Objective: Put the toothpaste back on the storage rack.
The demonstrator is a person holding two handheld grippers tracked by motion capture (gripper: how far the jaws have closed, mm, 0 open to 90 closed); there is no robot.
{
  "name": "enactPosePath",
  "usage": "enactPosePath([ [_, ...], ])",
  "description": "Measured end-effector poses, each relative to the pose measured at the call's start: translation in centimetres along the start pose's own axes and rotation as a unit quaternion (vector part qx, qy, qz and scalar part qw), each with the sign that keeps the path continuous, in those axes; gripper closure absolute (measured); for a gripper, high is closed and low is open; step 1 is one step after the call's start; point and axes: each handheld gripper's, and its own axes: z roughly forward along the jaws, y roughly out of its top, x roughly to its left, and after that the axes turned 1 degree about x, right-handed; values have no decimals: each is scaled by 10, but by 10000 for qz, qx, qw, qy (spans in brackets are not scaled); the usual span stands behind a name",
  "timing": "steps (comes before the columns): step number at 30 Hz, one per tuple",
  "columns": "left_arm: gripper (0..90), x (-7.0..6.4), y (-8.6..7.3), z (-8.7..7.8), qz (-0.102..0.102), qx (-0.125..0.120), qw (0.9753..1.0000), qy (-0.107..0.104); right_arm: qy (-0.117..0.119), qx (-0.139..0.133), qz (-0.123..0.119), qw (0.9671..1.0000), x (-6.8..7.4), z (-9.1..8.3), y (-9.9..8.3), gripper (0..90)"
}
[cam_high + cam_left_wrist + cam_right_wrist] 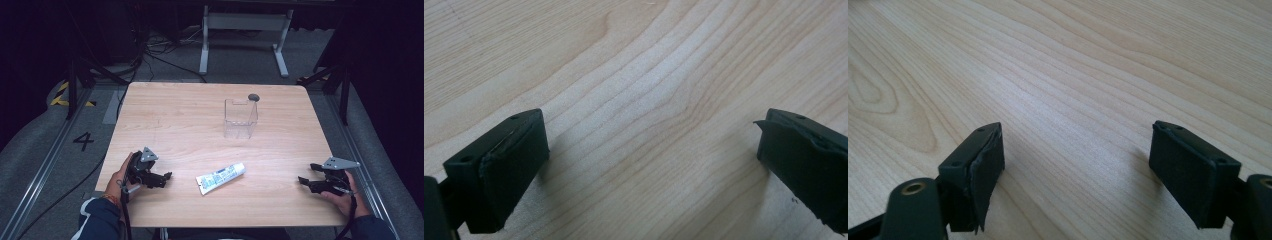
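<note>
Both tongs rest spread and empty on the worktop [150,105]: left tongs [167,176], right tongs [305,173]. Between them lies the toothpaste tube [220,178], light, soft, probably slick; I'd pinch its flat midsection, not the cap.

A clear plastic container [240,119] stands upright on the wooden bench [165,125], right of centre toward the far edge. A small dark round object [253,97] lies just beyond the container's far right corner. On the grey floor [45,145] left of the bench, a painted number 4 [83,140] shows.
</note>
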Motion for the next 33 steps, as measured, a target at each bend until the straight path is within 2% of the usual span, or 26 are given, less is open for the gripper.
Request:
enactPosePath([
  [1,4,0,-1,0,-62,0,10000,-37,1,2,5,10000,0,0,0,225],
  [3,4,1,-1,-1,-59,9,10000,-49,0,0,3,10000,0,0,0,225],
  [8,4,8,-2,-2,187,40,9995,-248,-53,13,50,10000,1,0,0,225],
  [12,4,8,-2,-2,197,36,9995,-250,-49,27,78,10000,1,0,1,222],
  [18,5,8,-3,-2,191,3,9995,-251,-114,189,101,9997,1,0,4,196],
  [21,4,11,-4,-2,288,-11,9990,-330,-65,371,-4,9993,0,0,8,204],
  [25,4,12,-4,-3,297,-6,9990,-327,-17,626,-177,9979,2,0,16,224],
  [27,4,12,-4,-3,296,-7,9990,-328,-5,638,-196,9978,2,1,18,222],
  [30,4,12,-4,-3,296,-5,9990,-327,145,604,-225,9978,4,0,24,217],
  [33,4,12,-4,-3,295,-6,9990,-328,253,578,-440,9970,7,-1,34,222],
])
